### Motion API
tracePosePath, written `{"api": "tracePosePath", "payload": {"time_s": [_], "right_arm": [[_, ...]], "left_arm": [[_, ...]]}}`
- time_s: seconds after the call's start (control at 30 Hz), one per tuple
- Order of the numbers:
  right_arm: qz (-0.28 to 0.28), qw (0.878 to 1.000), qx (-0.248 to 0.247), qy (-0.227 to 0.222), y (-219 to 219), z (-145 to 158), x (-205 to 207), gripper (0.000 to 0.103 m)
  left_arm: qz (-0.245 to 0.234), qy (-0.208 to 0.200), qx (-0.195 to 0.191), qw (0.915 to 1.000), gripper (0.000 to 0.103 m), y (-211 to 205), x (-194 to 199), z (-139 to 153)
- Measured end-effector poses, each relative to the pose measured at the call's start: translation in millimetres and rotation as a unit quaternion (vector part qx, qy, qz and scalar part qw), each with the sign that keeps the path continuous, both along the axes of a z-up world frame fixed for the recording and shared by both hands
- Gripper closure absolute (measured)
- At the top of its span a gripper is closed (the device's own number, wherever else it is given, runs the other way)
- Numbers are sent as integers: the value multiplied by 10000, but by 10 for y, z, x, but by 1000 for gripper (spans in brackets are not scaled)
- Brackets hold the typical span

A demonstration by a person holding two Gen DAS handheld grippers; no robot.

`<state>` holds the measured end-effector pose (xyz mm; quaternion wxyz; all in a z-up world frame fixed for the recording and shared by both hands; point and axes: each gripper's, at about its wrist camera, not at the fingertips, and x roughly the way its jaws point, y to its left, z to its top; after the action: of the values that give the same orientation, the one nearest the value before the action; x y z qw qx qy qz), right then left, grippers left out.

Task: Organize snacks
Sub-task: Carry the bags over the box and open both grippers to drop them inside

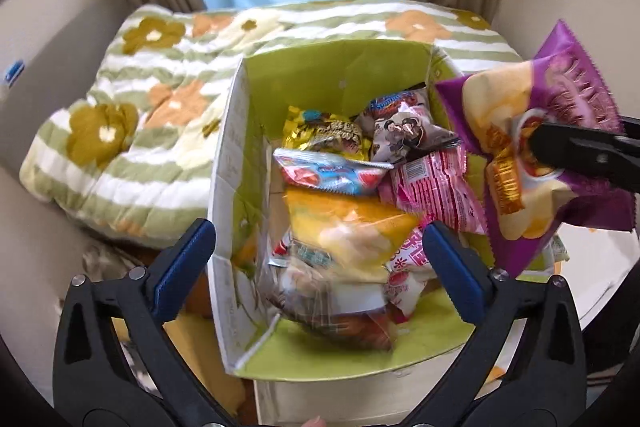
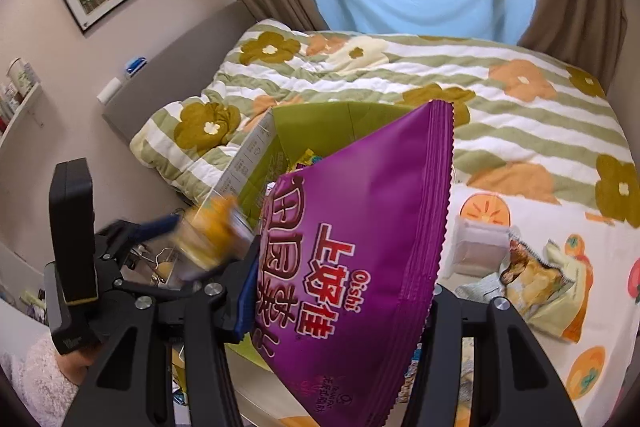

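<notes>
A green-lined cardboard box (image 1: 336, 67) stands on the bed and holds several snack packs, among them a yellow one (image 1: 344, 227) and a pink one (image 1: 436, 183). My left gripper (image 1: 316, 267) is open just above the box's near end, with the blurred yellow pack between its blue pads. My right gripper (image 2: 340, 303) is shut on a purple Oishi chip bag (image 2: 360, 227) and holds it in the air by the box's right wall; the bag also shows in the left wrist view (image 1: 552, 147).
A flowered quilt (image 1: 132, 131) covers the bed beyond the box. More snack packs (image 2: 532, 279) and a small pale pack (image 2: 480, 243) lie on the persimmon-print sheet right of the box. A headboard and wall shelf (image 2: 24, 99) are at left.
</notes>
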<state>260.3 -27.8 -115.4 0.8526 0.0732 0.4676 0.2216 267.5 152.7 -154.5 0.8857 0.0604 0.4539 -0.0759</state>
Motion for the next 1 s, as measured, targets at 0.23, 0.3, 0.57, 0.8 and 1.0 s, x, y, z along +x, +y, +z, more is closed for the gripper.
{"api": "tracePosePath", "payload": {"time_s": [0.23,0.3,0.57,0.8,1.0], "right_arm": [[-92,9997,-29,211,72,-128,31,54],[-18,9997,-33,226,80,-140,45,54],[313,9980,348,427,175,-179,155,52],[364,9989,74,274,218,-206,186,1],[213,9997,112,20,76,-119,139,1]], "left_arm": [[220,-2,-308,9993,0,162,-84,50],[334,-17,-306,9990,0,196,-112,77],[660,-107,-364,9971,0,254,-159,232],[727,-129,-358,9966,0,237,-135,250],[789,-71,-434,9959,0,236,-175,246]]}}
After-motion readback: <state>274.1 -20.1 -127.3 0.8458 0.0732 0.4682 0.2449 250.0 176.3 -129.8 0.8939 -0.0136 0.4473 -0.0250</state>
